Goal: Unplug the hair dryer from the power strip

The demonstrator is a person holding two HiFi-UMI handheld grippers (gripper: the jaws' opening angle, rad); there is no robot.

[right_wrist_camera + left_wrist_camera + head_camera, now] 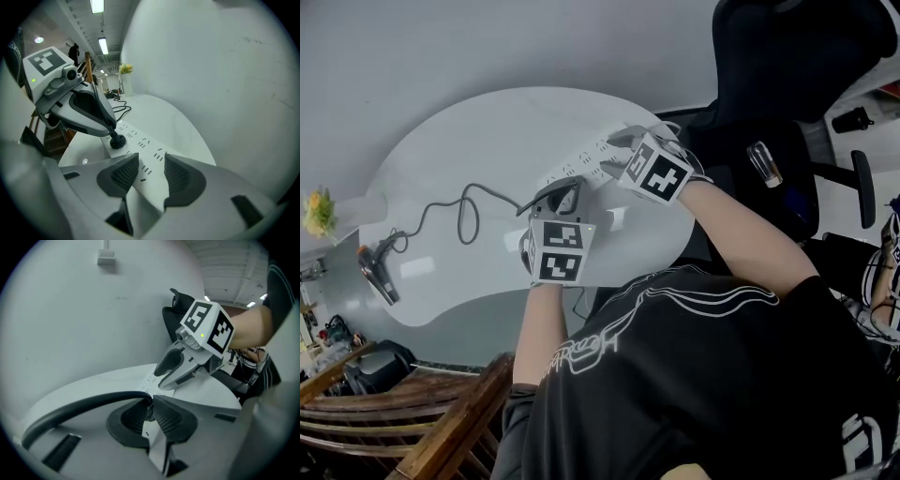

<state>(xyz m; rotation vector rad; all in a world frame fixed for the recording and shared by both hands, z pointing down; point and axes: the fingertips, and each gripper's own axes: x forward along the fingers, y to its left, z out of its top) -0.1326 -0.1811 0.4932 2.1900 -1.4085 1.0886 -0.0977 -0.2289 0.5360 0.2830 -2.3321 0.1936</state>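
A white power strip lies on the white table. The hair dryer rests near the table's left edge, and its dark cord snakes over to the strip. My left gripper is shut on the black plug, which stands in a socket of the power strip. In the left gripper view the cord arcs in between my left gripper's jaws. My right gripper straddles the strip further along, with a pad pressed on each long side; it also shows as the right gripper.
A black office chair stands beyond the table's right end. Wooden furniture is at the lower left. Yellow flowers sit at the far left. The person's arms and dark shirt fill the lower right.
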